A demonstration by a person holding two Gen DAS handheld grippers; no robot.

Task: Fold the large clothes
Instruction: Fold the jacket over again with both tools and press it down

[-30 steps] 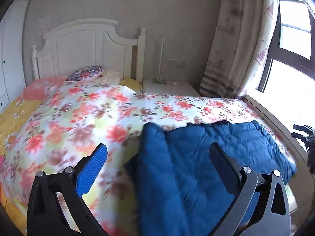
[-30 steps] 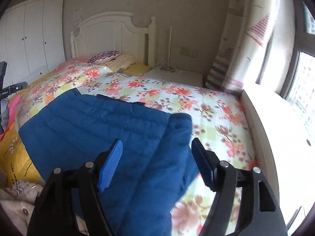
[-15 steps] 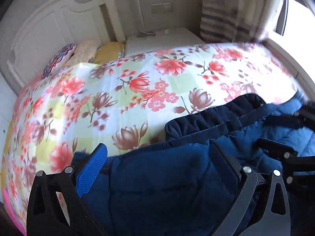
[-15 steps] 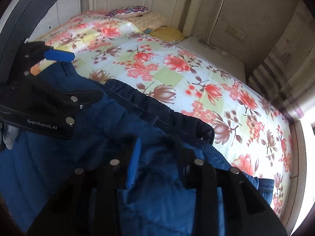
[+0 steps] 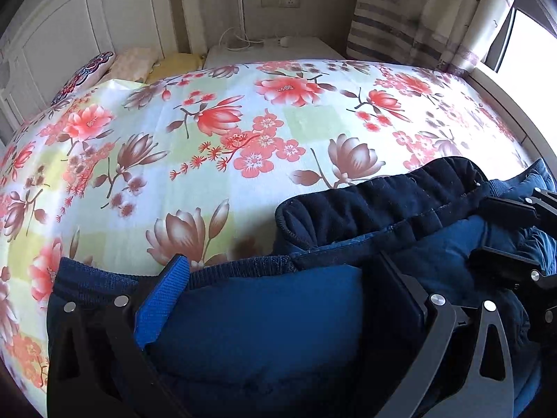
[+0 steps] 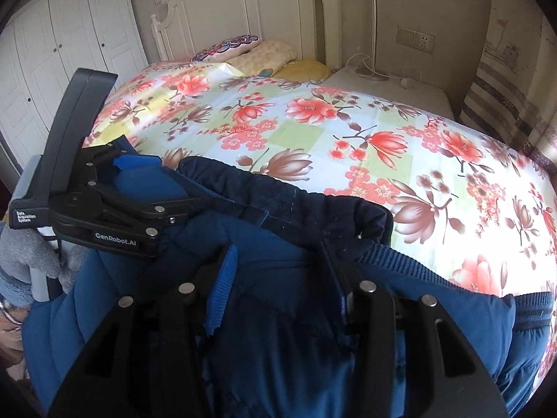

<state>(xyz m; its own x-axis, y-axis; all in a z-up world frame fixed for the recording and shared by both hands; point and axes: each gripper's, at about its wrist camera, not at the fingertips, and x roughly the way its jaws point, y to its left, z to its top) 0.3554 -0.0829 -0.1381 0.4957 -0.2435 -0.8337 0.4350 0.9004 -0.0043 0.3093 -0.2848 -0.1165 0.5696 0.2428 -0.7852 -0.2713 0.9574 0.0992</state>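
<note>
A blue padded jacket (image 5: 264, 334) with a dark navy collar (image 5: 379, 202) lies on the floral bed cover (image 5: 216, 139) at the near edge. My left gripper (image 5: 278, 278) is wide open, its fingers down on the jacket's hem with padded fabric between them. My right gripper (image 6: 278, 264) is partly closed, its fingers pressed into the jacket (image 6: 285, 341) just below the collar (image 6: 313, 209); I cannot tell if it pinches the fabric. Each gripper shows in the other's view: the right one at the right edge (image 5: 515, 233), the left one at the left (image 6: 118, 205).
A white headboard (image 6: 243, 10) and pillows (image 6: 250, 52) are at the far end. A white nightstand (image 6: 390, 83) with a lamp pole stands beside it. Striped curtains (image 5: 410, 17) and a window are on the right, white wardrobes (image 6: 62, 52) on the left.
Both grippers came down from above the bed onto the jacket near its collar. The right gripper's fingers narrowed from wide open to partly closed. The left stayed wide open.
</note>
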